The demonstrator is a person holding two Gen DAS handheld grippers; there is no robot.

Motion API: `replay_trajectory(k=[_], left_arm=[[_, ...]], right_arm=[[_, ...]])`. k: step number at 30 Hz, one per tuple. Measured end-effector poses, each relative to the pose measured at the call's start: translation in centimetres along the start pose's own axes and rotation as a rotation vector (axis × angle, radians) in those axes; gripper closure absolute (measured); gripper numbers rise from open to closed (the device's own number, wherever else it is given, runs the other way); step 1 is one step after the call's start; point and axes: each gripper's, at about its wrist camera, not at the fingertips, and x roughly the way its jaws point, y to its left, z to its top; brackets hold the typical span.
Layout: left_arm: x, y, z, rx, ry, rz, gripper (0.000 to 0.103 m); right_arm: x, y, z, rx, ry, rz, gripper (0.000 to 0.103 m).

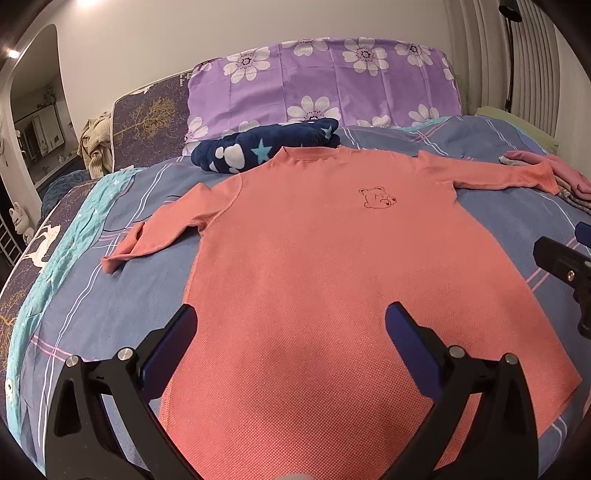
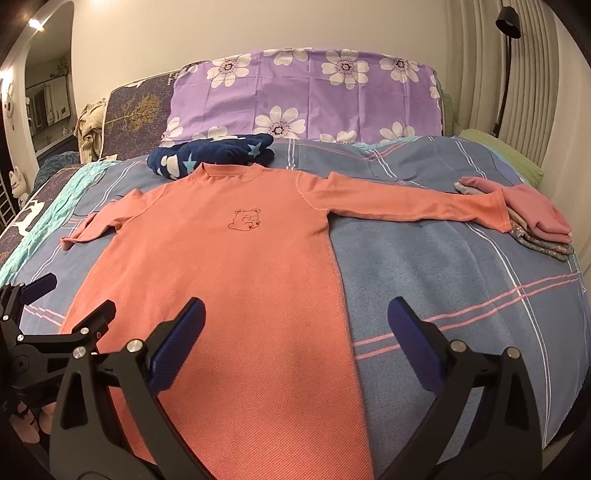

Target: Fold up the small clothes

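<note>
Left wrist view
Left gripper: our left gripper point(image 1: 290, 325) has its jaws spread wide, with nothing between the blue pads point(image 1: 170, 350); it hovers over the lower part of the shirt.
Shirt: the salmon long-sleeved shirt point(image 1: 314, 258) lies flat and face up on the blue plaid bedspread point(image 1: 122, 306), collar toward the headboard, both sleeves out to the sides.
Bear print: a small outlined bear point(image 1: 377, 198) sits on the chest, toward the right side of this view.
Left-hand sleeve: we see it bent downward, its cuff point(image 1: 110, 262) resting on the bedspread.
Blanket: a navy star blanket point(image 1: 266, 146) lies bunched just beyond the collar, touching it.
Pillow: a purple flowered pillow point(image 1: 325, 81) stands against the wall.
Right gripper: only part of it point(image 1: 565, 266) shows at the right edge; from here we cannot tell how open it is.

Right wrist view
Right gripper: our right gripper point(image 2: 295, 317) is also wide open and grips nothing; one pad point(image 2: 177, 347) is over the shirt point(image 2: 236, 277), the other over bare bedspread point(image 2: 461, 266).
Right-hand sleeve: it stretches straight out, the cuff point(image 2: 495, 210) reaching a stack of folded clothes point(image 2: 535, 225).
Left gripper: we see it point(image 2: 70, 295) at the left edge, open, beside the shirt's hem side.
Lamp: a black lamp point(image 2: 508, 22) stands by the ribbed wall.
</note>
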Motion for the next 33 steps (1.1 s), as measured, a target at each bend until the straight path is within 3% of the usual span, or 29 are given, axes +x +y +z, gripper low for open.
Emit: replay_trajectory(k=[17,22,27,33], left_arm=[[-0.9,-0.4,-0.2,0.017,-0.017,-0.014,0.005],[-1.0,-0.2,-0.3,-0.003,-0.013,-0.023,0.012],[-1.3,-0.1,-0.5,-0.006,-0.017,-0.032,0.016],[-1.6,0.1,-0.7,-0.017,-0.018,-0.048,0.018]], right_arm=[[-1.0,0.4,-0.2,-0.022,-0.037,0.009,0.004],[-1.1,0.2,-0.2,-0.012,-0.036,0.015,0.013],[-1.0,-0.8,-0.4,0.043,-0.003,0.079,0.033],[-1.5,-0.5,-0.6,0.033,-0.010,0.077,0.033]])
